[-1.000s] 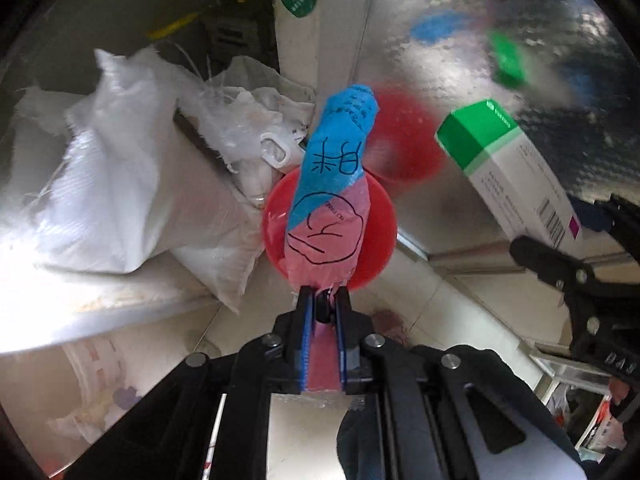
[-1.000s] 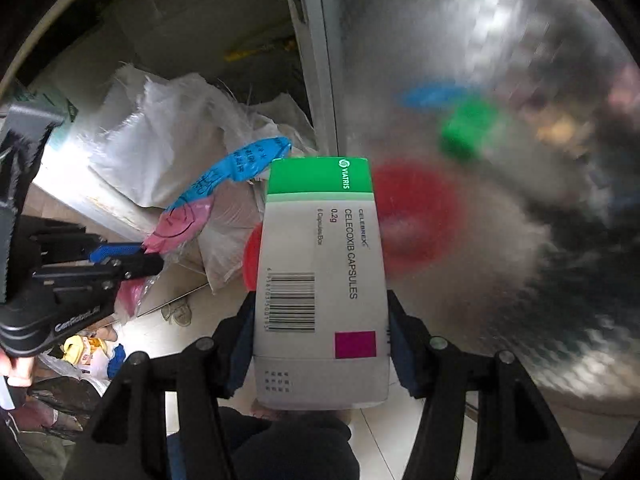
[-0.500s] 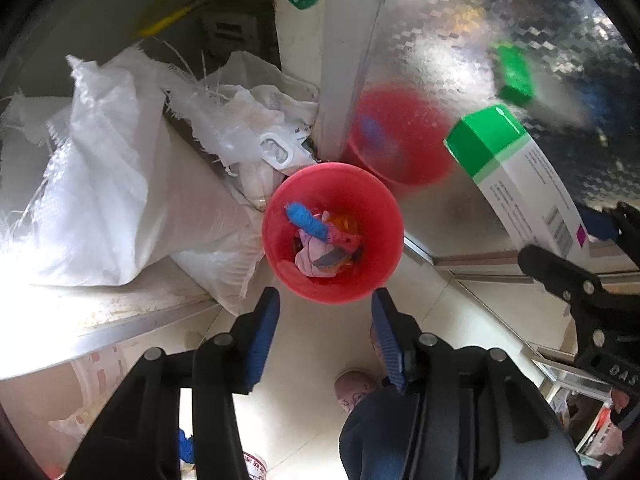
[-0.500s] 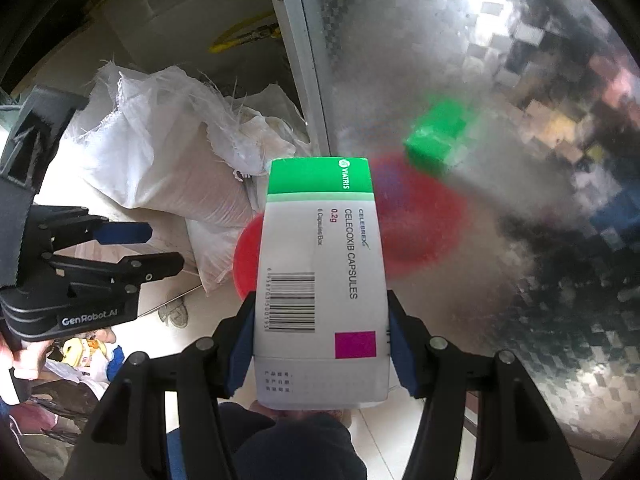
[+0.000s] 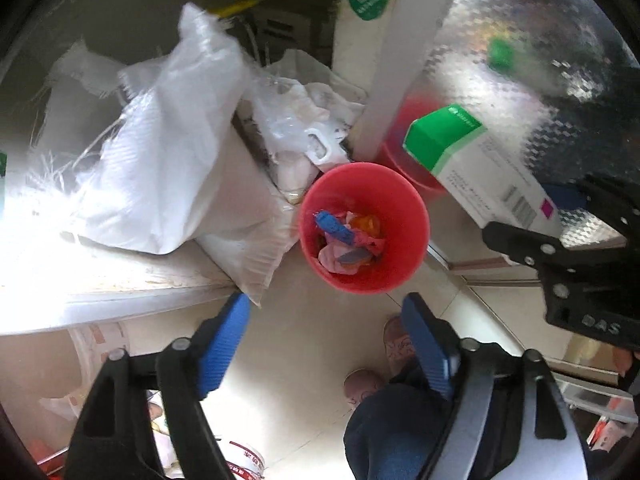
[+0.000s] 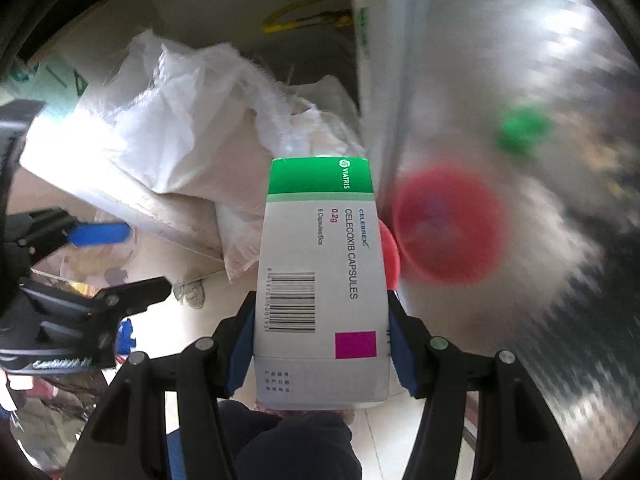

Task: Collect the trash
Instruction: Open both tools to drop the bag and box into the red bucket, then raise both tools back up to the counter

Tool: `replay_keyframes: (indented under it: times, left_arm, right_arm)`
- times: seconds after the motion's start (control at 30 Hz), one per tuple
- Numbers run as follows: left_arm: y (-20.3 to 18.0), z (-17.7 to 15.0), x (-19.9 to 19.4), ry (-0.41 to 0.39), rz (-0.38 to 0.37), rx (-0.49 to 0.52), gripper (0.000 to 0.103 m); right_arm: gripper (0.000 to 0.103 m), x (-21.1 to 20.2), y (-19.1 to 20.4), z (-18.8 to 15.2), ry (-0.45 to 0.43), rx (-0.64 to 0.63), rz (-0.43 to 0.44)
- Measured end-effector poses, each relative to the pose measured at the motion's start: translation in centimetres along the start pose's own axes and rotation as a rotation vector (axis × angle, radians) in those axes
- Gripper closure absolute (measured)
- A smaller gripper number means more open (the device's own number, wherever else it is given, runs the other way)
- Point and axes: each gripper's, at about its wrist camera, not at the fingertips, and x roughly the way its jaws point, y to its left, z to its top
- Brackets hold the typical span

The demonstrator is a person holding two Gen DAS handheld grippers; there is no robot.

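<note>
A red bin stands on the pale floor below my left gripper. Inside it lies the blue and pink wrapper among other scraps. The left jaws are opening, wide apart, with nothing between them. My right gripper is shut on a white medicine box with a green end, held upright along its fingers. In the left wrist view that box hangs above and right of the bin. Only a sliver of the bin's rim shows past the box in the right wrist view.
White woven sacks lie piled on a low ledge left of the bin. A shiny metal panel rises behind it and mirrors the bin and box. A white post stands at its edge. A person's shoes are on the floor.
The left gripper opened and let go of the blue and pink wrapper, which dropped into the red bin. The right gripper kept its hold on the box and shifted slightly toward the bin.
</note>
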Motion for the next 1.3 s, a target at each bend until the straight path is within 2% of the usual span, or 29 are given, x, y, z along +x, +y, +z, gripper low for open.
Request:
replay_keyframes:
  times: [0.2,0.23,0.3,0.47,0.6,0.8,0.97,1.17,1.27,1.3]
  left_arm:
    - [1.6,-0.8,1.2,0.009,0.039,-0.037,0.021]
    - [1.8,-0.9,1.2,0.011,0.045,-0.039,0.021]
    - [2.0,-1.1,1.1,0.01,0.053,-0.045,0.021]
    - [2.2,-1.8,0.0,-0.004,0.057,-0.052,0.02]
    - [2.1,-2.4,-2.5,-0.012,0.05,-0.068,0.021]
    - [1.7,-3.0,-8.4,-0.045,0.047,-0.08,0.021]
    - [0.8,-3.0,-14.7,-0.087,0.059,-0.074,0.021]
    - [0.2,-2.1,-23.2,-0.148,0.046,-0.055,0.02]
    - [-0.3,-1.1,-26.7,-0.171,0.04,-0.017,0.015]
    - [-0.6,-0.8,-28.0,-0.187,0.051,-0.001,0.014]
  right_arm:
    - [0.046,2.2,0.1,1.0,0.011,0.0,0.001]
    - [0.042,2.5,0.1,1.1,0.015,0.0,-0.002]
    - [0.018,3.0,0.0,1.1,0.026,-0.003,-0.018]
    - [0.016,2.9,0.2,1.0,0.031,-0.007,-0.042]
    - [0.016,0.8,0.8,0.6,0.016,-0.007,-0.039]
    - [0.016,-4.6,2.2,0.1,-0.011,-0.004,-0.028]
    - [0.016,-11.2,3.4,0.0,-0.042,-0.003,-0.006]
    - [0.016,-20.1,4.9,0.1,-0.098,-0.001,-0.023]
    - [0.014,-24.1,5.1,0.4,-0.119,0.025,-0.04]
    - [0.01,-25.0,5.2,0.4,-0.127,0.033,-0.047]
